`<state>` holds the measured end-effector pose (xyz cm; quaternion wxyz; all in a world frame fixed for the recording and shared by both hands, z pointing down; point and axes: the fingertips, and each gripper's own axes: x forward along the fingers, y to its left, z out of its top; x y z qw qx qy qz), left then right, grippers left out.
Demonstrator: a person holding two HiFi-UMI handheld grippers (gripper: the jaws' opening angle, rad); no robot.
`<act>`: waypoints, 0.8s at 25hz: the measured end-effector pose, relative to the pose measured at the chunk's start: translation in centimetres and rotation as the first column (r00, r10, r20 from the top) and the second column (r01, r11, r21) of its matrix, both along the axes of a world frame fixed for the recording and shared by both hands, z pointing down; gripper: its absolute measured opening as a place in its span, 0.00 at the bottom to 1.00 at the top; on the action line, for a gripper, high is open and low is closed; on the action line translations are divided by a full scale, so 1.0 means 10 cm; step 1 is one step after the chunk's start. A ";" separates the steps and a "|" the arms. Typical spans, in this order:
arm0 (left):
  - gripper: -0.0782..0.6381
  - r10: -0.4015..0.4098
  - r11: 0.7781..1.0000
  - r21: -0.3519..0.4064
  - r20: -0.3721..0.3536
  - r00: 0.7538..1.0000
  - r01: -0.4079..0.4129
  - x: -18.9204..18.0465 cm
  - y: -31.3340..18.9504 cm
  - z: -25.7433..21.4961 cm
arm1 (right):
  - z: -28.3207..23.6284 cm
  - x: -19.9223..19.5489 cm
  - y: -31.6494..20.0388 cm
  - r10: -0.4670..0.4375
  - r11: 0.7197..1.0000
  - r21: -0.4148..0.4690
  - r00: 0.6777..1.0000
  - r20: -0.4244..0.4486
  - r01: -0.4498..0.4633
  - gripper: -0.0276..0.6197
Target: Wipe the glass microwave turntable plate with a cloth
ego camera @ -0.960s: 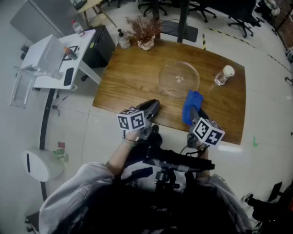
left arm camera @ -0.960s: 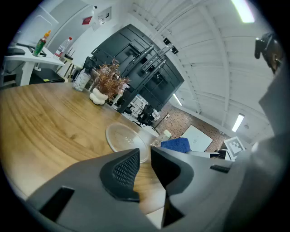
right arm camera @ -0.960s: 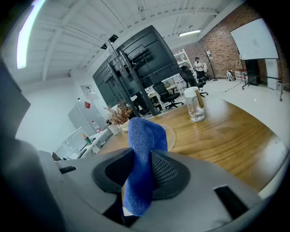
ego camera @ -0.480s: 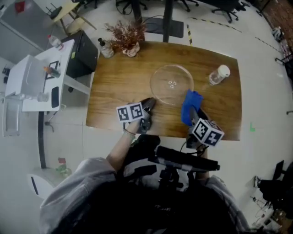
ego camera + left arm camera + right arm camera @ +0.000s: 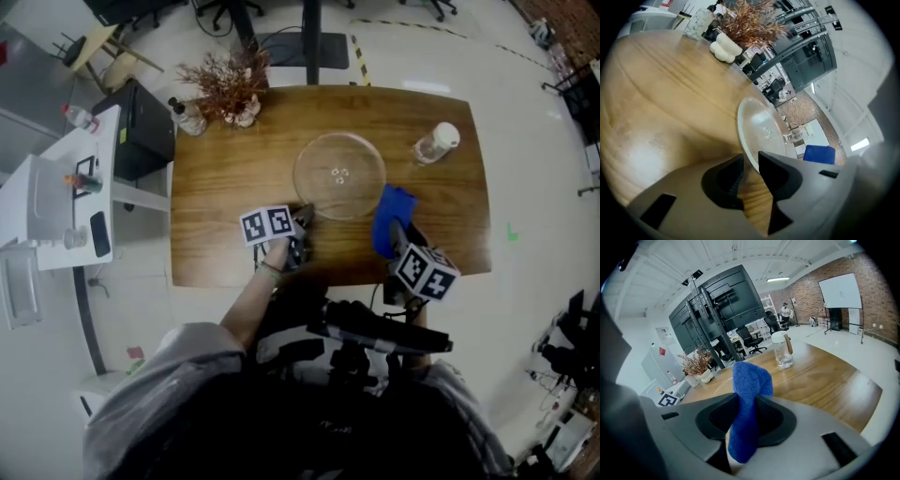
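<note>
The round glass plate (image 5: 338, 174) lies flat in the middle of the wooden table (image 5: 216, 197). My left gripper (image 5: 302, 218) is at the plate's near-left rim. In the left gripper view the plate (image 5: 761, 131) runs its rim into the narrow gap of that gripper (image 5: 751, 165), whose jaws stand close on either side of it. My right gripper (image 5: 395, 230) hovers near the plate's right side, shut on a blue cloth (image 5: 389, 211). The cloth (image 5: 749, 380) stands up out of the right gripper (image 5: 746, 414) and hangs down below the jaws.
A clear bottle with a white cap (image 5: 431, 143) stands at the table's far right. A dried plant in a white vase (image 5: 225, 89) and a small bottle (image 5: 190, 119) sit at the far left. A white side desk (image 5: 66, 187) is off the left.
My left gripper has come forward from the table's near edge to the plate's rim. The right gripper with the cloth has hardly moved. The head camera has shifted.
</note>
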<state>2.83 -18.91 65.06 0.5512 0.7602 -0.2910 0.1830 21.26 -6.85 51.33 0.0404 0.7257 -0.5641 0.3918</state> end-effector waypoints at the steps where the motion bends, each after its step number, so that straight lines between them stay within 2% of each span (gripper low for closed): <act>1: 0.24 -0.012 1.000 -0.017 -0.010 1.000 0.012 0.00 -0.01 0.01 | 0.00 0.00 -0.01 0.001 1.000 -0.001 1.000 -0.001 -0.001 0.24; 6: 0.24 -0.092 0.990 -0.117 -0.082 0.992 0.082 0.06 -0.07 0.03 | 0.01 0.01 -0.04 0.005 1.000 -0.009 1.000 -0.008 -0.005 0.24; 9: 0.16 -0.091 0.990 -0.115 -0.071 0.993 0.082 0.09 -0.08 0.05 | 0.07 0.02 -0.04 -0.002 1.000 -0.011 1.000 0.007 0.002 0.24; 15: 0.15 -0.134 0.988 -0.094 -0.093 0.987 0.125 0.16 -0.09 0.03 | 0.06 0.03 -0.08 -0.012 1.000 -0.019 1.000 -0.013 0.012 0.24; 18: 0.14 -0.225 0.967 -0.158 -0.178 0.958 0.198 0.15 -0.06 0.02 | 0.05 0.05 -0.07 -0.016 1.000 -0.021 1.000 -0.016 0.016 0.24; 20: 0.13 -0.264 0.954 -0.202 -0.208 0.942 0.223 0.15 0.00 0.03 | 0.04 0.07 -0.06 -0.021 1.000 -0.023 1.000 -0.019 0.021 0.24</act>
